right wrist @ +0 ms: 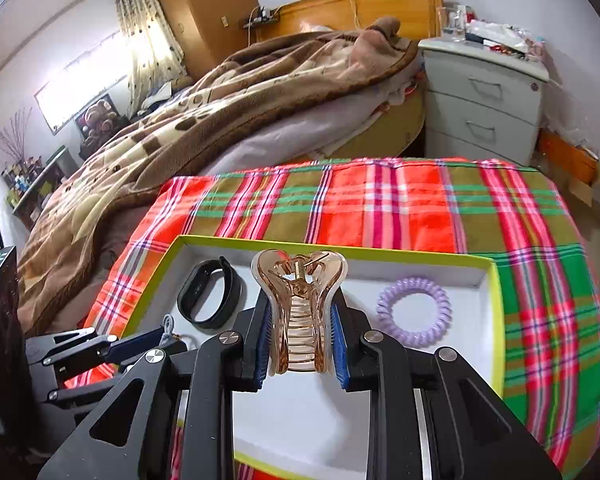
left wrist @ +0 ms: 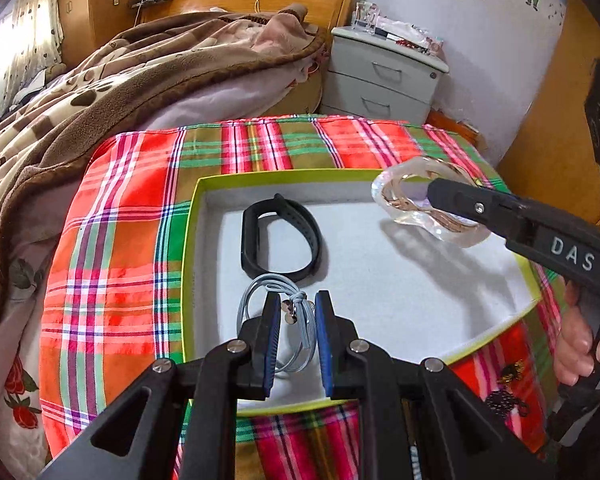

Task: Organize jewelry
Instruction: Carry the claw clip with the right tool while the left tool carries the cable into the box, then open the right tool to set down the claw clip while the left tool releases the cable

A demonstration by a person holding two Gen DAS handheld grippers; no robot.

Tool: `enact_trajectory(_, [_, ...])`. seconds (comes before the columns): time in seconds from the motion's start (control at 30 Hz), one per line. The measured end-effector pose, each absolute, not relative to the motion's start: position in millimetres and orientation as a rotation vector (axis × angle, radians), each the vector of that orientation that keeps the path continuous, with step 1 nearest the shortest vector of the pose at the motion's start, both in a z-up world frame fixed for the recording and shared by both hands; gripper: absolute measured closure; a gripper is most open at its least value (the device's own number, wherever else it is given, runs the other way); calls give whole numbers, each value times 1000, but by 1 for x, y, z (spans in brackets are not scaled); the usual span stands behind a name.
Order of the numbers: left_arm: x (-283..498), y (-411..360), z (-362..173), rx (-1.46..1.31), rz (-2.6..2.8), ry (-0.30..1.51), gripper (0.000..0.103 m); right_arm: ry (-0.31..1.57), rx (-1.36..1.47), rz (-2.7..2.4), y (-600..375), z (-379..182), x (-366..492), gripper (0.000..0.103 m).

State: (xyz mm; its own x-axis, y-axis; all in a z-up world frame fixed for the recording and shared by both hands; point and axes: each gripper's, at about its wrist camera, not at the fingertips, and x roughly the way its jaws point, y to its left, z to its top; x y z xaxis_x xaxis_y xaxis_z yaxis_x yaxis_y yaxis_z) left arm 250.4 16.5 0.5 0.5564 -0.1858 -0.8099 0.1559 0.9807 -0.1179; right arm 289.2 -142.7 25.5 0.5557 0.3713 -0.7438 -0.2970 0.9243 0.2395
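Hovering over the tray [right wrist: 496, 300], the right gripper [right wrist: 302, 344] is clamping the hair claw [right wrist: 300, 312] narrowly; the left gripper [left wrist: 298, 344] is pinching the grey cord [left wrist: 256, 300] near the black band [left wrist: 280, 236], both for placing inside.

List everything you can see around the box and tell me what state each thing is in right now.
Left tongs: shut on the grey cord bracelet, above the box.
Right tongs: shut on the hair claw clip, held above the box.
Hair claw clip: closed, gripped by its sides.
Black wristband: lying in the box, looped shut.
Purple coil hair tie: lying flat in the box.
Box: open, no lid, on the plaid cloth.
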Motion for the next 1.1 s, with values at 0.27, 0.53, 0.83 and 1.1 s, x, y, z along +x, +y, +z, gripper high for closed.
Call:
enact_trajectory(0.27, [258, 15, -9, -37, -201, 984, 85, 926, 82, 400, -136, 16, 300, 77])
enact_trajectory(0.53, [261, 17, -15, -30, -189, 995, 85, 920, 41, 406, -132, 13, 300, 77])
enact_trajectory(0.83, [262, 16, -16, -30, -181, 994, 84, 929, 8, 414, -131, 8, 297, 77])
enact_trajectory(1.1, [263, 12, -15, -18, -182, 997, 74, 926, -2, 425, -130, 8, 294, 77])
